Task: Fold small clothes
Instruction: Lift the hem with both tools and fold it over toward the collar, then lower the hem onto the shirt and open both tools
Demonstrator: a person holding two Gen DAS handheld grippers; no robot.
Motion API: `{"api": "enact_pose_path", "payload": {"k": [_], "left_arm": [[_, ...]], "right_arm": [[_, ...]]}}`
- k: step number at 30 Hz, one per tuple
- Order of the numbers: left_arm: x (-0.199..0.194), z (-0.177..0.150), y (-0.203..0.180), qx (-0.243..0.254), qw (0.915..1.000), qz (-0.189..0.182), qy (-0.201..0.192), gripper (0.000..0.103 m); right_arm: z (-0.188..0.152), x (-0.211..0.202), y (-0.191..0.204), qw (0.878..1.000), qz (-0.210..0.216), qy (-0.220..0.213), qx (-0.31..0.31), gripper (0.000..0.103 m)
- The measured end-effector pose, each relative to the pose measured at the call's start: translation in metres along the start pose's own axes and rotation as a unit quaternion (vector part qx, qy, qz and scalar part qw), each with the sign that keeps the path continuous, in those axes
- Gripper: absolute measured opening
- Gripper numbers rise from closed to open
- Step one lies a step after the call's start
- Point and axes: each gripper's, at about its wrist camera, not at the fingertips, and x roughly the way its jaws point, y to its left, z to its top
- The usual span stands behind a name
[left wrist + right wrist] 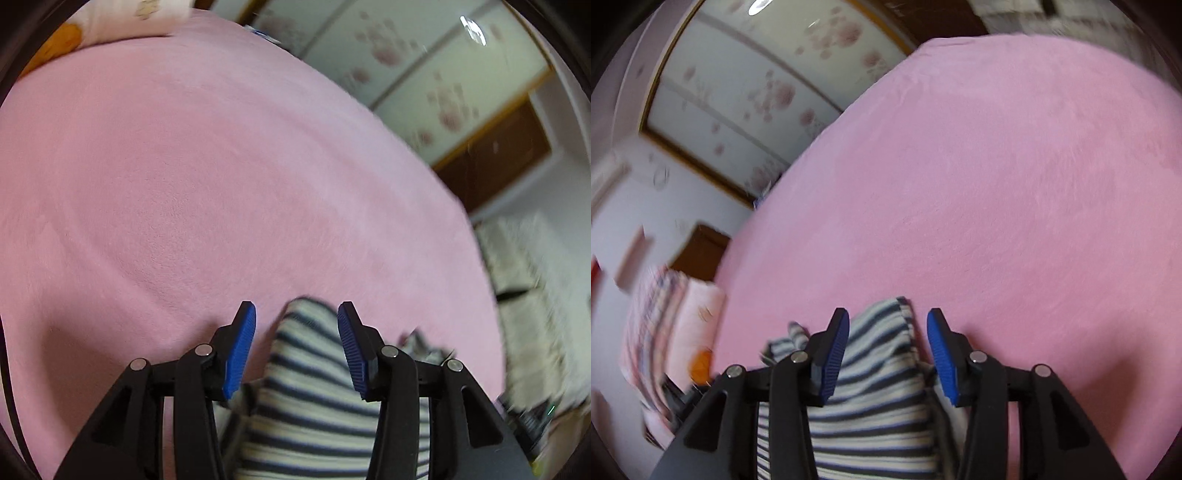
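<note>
Pink fleece bedding (pixel 184 184) fills most of both wrist views, with flowered sliding panels (pixel 424 74) seen beyond its far edge and a pale pillow (pixel 122 18) at the far left corner. 1 striped garment (pixel 314 387) — cream with dark bands — lies on the near part of the bedding, directly under both tools.

In the left view, the left gripper (pixel 296 347) is seen released: its blue pads (pixel 240 354) stand apart, with a raised fold of the striped cloth between them but not pressed by either pad. In the right view, the right gripper (pixel 888 354) is likewise released, the striped garment (pixel 871 398) rising between its 2 pads and running back toward the camera; the left pad may be brushed by the cloth, though no pinch is visible.

The garment's long axis appears to run from near to far in each view, its far end just past the fingertips. Neither hand is clearly nearer — each is set over its own part of the cloth. For any next fold, a fresh grasp would be needed, since the cloth is judged free.
</note>
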Motion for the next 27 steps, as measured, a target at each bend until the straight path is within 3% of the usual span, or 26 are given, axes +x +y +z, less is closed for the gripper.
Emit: {"api": "enact_pose_path", "payload": {"k": [4, 8, 12, 14, 15, 16, 17, 19, 22, 24, 27], "left_arm": [[0.017, -0.002, -0.002, 0.04, 0.9985, 0.015, 0.036, 0.045], [0.032, -0.008, -0.004, 0.047, 0.9963, 0.007, 0.071, 0.046], [0.045, -0.006, -0.008, 0.056, 0.995, 0.01, 0.082, 0.048], [0.049, -0.002, -0.01, 0.054, 0.9951, 0.009, 0.082, 0.048], [0.052, 0.001, -0.012, 0.053, 0.9952, 0.013, 0.081, 0.048], [0.053, 0.001, -0.016, 0.057, 0.995, 0.027, 0.078, 0.031], [0.052, 0.001, -0.017, 0.069, 0.9937, 0.044, 0.077, 0.009], [0.048, -0.004, -0.029, 0.099, 0.9902, 0.076, 0.064, 0.007], [0.029, -0.013, -0.043, 0.144, 0.9855, 0.09, -0.005, 0.006], [0.027, -0.015, -0.038, 0.135, 0.9847, 0.109, -0.022, 0.006], [0.035, -0.018, -0.027, 0.1, 0.9879, 0.119, -0.007, 0.008]], "right_arm": [[0.001, 0.017, 0.004, 0.999, 0.005, 0.035, -0.029, 0.044], [0.002, 0.038, 0.009, 0.998, -0.012, 0.052, -0.041, 0.044], [0.0, 0.059, 0.005, 0.997, -0.026, 0.067, -0.037, 0.044], [-0.002, 0.062, 0.007, 0.997, -0.03, 0.063, -0.041, 0.039], [-0.003, 0.062, 0.008, 0.997, -0.031, 0.06, -0.045, 0.029], [-0.004, 0.062, 0.011, 0.996, -0.036, 0.06, -0.053, 0.016], [-0.005, 0.063, 0.013, 0.995, -0.039, 0.062, -0.061, 0.011], [-0.009, 0.058, 0.022, 0.993, -0.061, 0.047, -0.091, 0.006], [-0.015, 0.04, 0.046, 0.984, -0.094, -0.013, -0.15, 0.005], [-0.017, 0.043, 0.05, 0.979, -0.123, -0.019, -0.164, 0.005], [-0.02, 0.056, 0.044, 0.976, -0.15, 0.004, -0.159, 0.006]]}}
